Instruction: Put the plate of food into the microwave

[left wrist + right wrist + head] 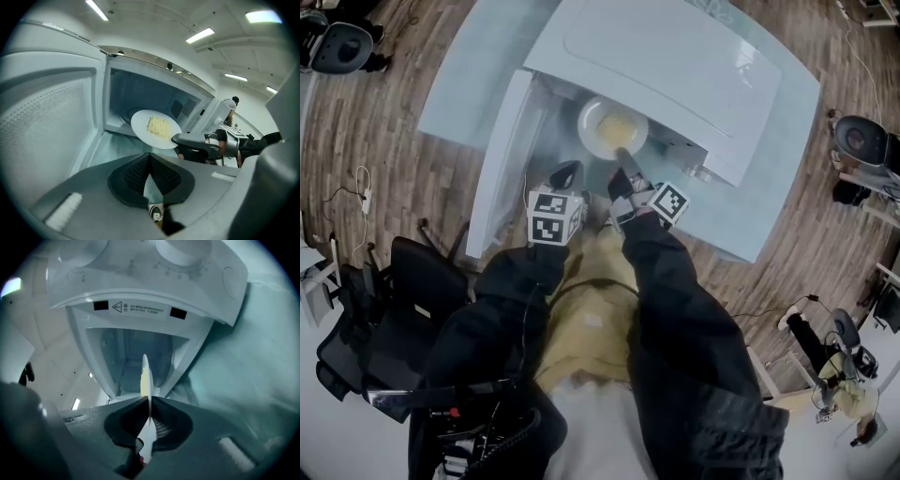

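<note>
My right gripper (622, 161) clamps the rim of the plate of food (612, 127), level at the microwave's (675, 66) open mouth. The door (500, 159) stands open leftward, beside my left gripper (566, 174), jaws together, empty.

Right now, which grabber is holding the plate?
The right gripper: its jaws pinch the plate by its rim. The left gripper is shut on nothing.

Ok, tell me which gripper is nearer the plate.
Right. The right gripper is clamped on the rim of the plate; the left gripper hangs shut to its left, not touching.
</note>
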Action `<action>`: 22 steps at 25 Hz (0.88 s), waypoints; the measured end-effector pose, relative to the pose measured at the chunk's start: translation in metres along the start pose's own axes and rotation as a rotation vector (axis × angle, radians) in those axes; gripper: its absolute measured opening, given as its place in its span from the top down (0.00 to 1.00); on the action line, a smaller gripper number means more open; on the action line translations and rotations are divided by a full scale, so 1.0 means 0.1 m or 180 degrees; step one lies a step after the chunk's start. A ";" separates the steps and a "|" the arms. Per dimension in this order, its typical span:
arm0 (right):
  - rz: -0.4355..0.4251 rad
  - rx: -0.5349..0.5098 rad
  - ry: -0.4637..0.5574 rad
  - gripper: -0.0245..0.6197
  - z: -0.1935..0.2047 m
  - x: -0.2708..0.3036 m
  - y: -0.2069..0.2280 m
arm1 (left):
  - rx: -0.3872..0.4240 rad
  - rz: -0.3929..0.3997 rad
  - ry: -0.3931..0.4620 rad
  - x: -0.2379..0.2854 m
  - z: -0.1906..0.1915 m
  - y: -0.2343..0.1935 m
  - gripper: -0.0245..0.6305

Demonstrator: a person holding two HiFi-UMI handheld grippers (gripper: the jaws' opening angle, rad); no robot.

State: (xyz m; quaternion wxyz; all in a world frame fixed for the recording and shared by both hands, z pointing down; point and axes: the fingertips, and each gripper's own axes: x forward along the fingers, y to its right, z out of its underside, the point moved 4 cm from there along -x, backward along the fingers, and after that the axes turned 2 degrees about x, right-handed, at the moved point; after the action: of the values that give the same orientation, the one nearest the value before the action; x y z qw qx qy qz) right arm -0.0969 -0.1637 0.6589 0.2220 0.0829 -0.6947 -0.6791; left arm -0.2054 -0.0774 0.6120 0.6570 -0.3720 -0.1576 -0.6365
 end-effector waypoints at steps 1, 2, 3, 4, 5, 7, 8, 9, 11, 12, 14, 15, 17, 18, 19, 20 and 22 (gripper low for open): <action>0.0001 0.0003 0.0010 0.94 -0.03 0.06 0.00 | -0.0013 -0.0009 0.0002 0.01 -0.02 -0.02 0.96; 0.0006 0.0010 0.0022 0.94 -0.05 0.11 0.00 | -0.0026 -0.0015 0.0002 0.02 -0.03 -0.03 0.96; 0.0012 0.0021 0.0040 0.94 -0.07 0.16 0.00 | -0.0037 -0.0018 -0.0002 0.04 -0.03 -0.05 0.96; 0.0014 0.0035 0.0065 0.94 -0.10 0.20 0.01 | -0.0045 -0.0020 -0.0007 0.05 -0.03 -0.06 0.96; 0.0012 0.0054 0.0099 0.94 -0.13 0.23 0.02 | -0.0050 -0.0022 -0.0013 0.07 -0.04 -0.07 0.96; -0.0006 0.0111 0.0194 0.94 -0.18 0.29 0.03 | -0.0059 -0.0030 -0.0022 0.08 -0.04 -0.09 0.96; -0.0019 0.0136 0.0246 0.94 -0.22 0.32 0.04 | -0.0063 -0.0035 -0.0026 0.08 -0.04 -0.10 0.96; -0.0029 0.0157 0.0296 0.94 -0.25 0.35 0.05 | -0.0069 -0.0040 -0.0030 0.08 -0.03 -0.11 0.96; -0.0027 0.0204 0.0380 0.94 -0.30 0.40 0.06 | -0.0087 -0.0049 -0.0043 0.08 -0.01 -0.12 0.96; -0.0024 0.0226 0.0414 0.94 -0.32 0.43 0.06 | -0.0096 -0.0054 -0.0051 0.08 0.01 -0.12 0.96; -0.0029 0.0257 0.0478 0.94 -0.37 0.48 0.07 | -0.0112 -0.0059 -0.0065 0.10 0.03 -0.12 0.96; -0.0031 0.0271 0.0513 0.94 -0.39 0.50 0.08 | -0.0118 -0.0058 -0.0072 0.10 0.04 -0.12 0.96; -0.0015 0.0298 0.0578 0.94 -0.42 0.54 0.10 | -0.0125 -0.0054 -0.0083 0.11 0.06 -0.12 0.96; 0.0004 0.0305 0.0601 0.94 -0.44 0.56 0.12 | -0.0126 -0.0052 -0.0089 0.11 0.07 -0.12 0.96; 0.0026 0.0312 0.0618 0.94 -0.45 0.58 0.13 | -0.0126 -0.0053 -0.0094 0.11 0.08 -0.12 0.96; 0.0045 0.0324 0.0633 0.94 -0.47 0.60 0.14 | -0.0126 -0.0056 -0.0100 0.11 0.09 -0.12 0.96; 0.0063 0.0350 0.0667 0.94 -0.49 0.63 0.14 | -0.0130 -0.0066 -0.0112 0.10 0.10 -0.13 0.96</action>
State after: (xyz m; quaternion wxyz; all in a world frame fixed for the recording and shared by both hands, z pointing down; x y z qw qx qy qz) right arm -0.1291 -0.2338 0.6842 0.2952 0.1587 -0.7047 -0.6254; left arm -0.2142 -0.0768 0.6295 0.6397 -0.3949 -0.1599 -0.6398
